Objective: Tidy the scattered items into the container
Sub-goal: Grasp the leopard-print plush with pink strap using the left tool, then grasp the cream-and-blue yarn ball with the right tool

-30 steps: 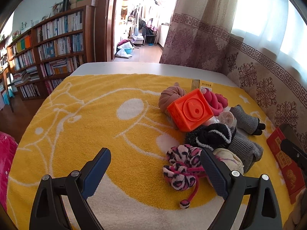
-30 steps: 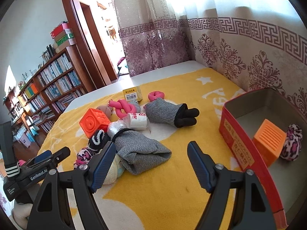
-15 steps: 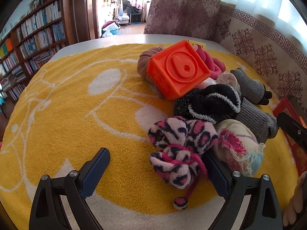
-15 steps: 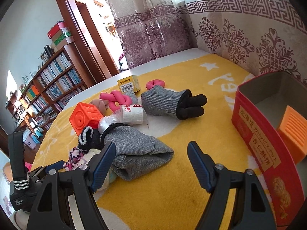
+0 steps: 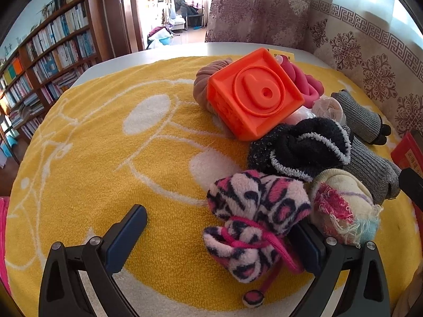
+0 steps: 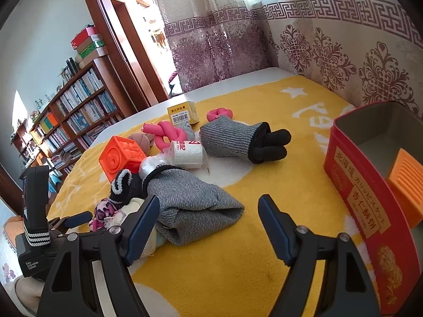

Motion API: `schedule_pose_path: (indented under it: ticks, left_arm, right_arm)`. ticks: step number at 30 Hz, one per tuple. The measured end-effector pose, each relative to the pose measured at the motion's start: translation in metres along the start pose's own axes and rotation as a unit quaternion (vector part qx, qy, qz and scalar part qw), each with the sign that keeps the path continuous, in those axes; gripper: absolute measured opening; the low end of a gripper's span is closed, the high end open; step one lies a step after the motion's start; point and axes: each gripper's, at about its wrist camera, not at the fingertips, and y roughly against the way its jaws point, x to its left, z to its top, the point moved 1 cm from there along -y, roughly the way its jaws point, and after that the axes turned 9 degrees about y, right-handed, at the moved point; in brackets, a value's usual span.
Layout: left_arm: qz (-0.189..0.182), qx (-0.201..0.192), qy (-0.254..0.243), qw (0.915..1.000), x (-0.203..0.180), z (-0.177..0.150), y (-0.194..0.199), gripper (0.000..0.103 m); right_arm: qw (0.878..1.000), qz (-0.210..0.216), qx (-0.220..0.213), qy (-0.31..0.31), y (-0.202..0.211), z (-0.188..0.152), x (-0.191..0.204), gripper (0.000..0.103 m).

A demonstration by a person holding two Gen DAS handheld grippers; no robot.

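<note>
A pink, black and white fleece sock bundle (image 5: 253, 219) lies on the yellow blanket (image 5: 111, 158), between the fingers of my open left gripper (image 5: 219, 235), against its right finger. Beside it lie a cream ball (image 5: 343, 208), a black sock (image 5: 298, 150), an orange cube (image 5: 253, 92) and grey socks (image 5: 370, 169). My right gripper (image 6: 208, 224) is open and empty, just in front of a grey sock (image 6: 195, 206). The red box (image 6: 362, 190) at right holds an orange block (image 6: 407, 179).
A grey and black glove (image 6: 243, 140), pink foam twists (image 6: 166, 132), a white roll (image 6: 187, 152) and a small yellow carton (image 6: 182, 112) lie further back. A curtained wall (image 6: 330, 52) runs behind the bed. A bookshelf (image 5: 50, 52) and a doorway stand at left.
My left gripper has moved forward until the fleece bundle sits between its fingers. My right gripper has swung left, so the red box sits further right in its view.
</note>
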Motion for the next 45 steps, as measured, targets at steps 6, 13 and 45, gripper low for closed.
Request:
schedule_pose_path:
  ticks: [6,13,45]
  left_arm:
    - [-0.023,-0.015,0.011,0.9996,0.005,-0.001,0.006,0.085]
    - [-0.056,-0.027,-0.009,0.998,0.001,-0.005,0.018,0.043]
    - [-0.076,-0.081,0.074,0.991,0.043,0.002,0.056,0.042]
  right_arm:
    - [0.996,0.082,0.009,0.022,-0.001,-0.003,0.019,0.08]
    - [0.99,0.136,0.01,0.042,0.001,-0.007,0.032,0.08]
    - [0.981,0.094,0.077,0.153,-0.034,-0.007,0.086,0.08]
